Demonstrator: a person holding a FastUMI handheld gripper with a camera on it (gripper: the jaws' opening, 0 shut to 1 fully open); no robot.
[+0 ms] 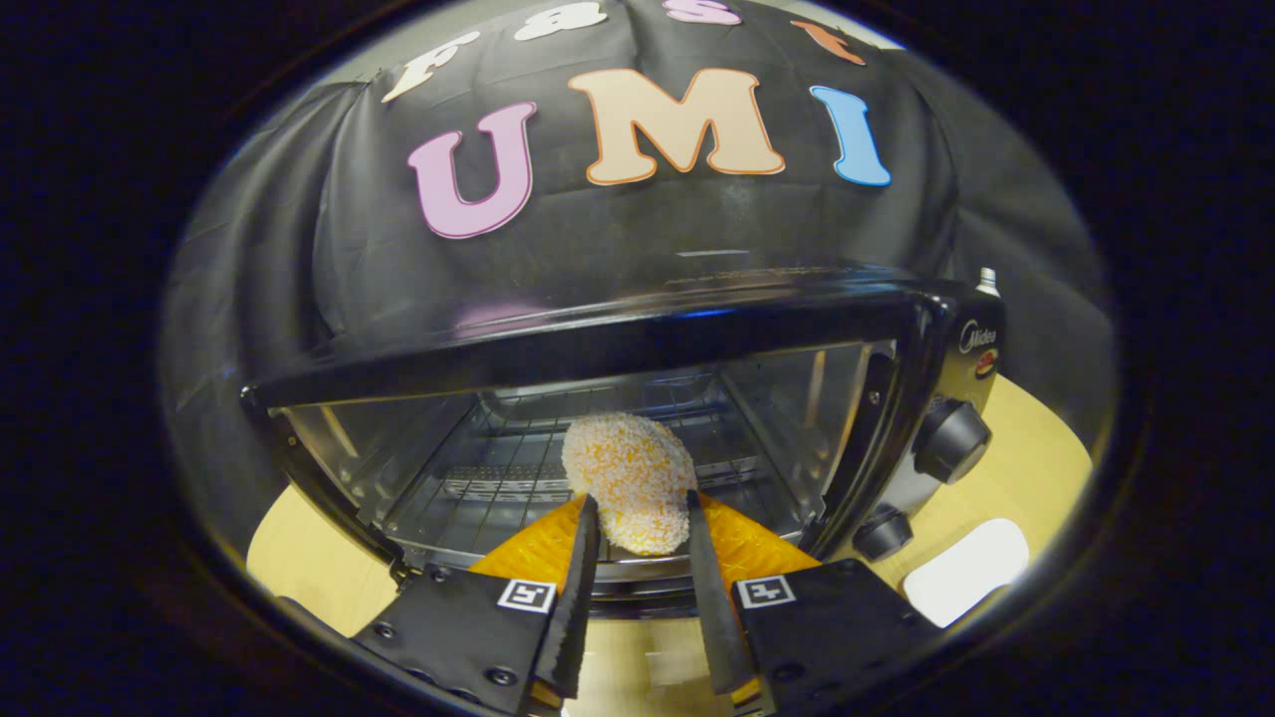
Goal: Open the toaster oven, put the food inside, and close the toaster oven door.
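oven (618, 339) already open | gripper (642, 508) clamped on breaded food (630, 478), right at the rack (478, 488) | still left: drop it, shut door

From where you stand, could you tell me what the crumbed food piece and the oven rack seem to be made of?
The oval, orange-speckled crumbed food piece, held between the fingers of the gripper, has a dry, grainy breadcrumb-like coating; its inside is hidden. The thin-barred oven rack looks like bare shiny metal wire, since its bars glint. The black toaster oven looks glossy, probably painted metal.
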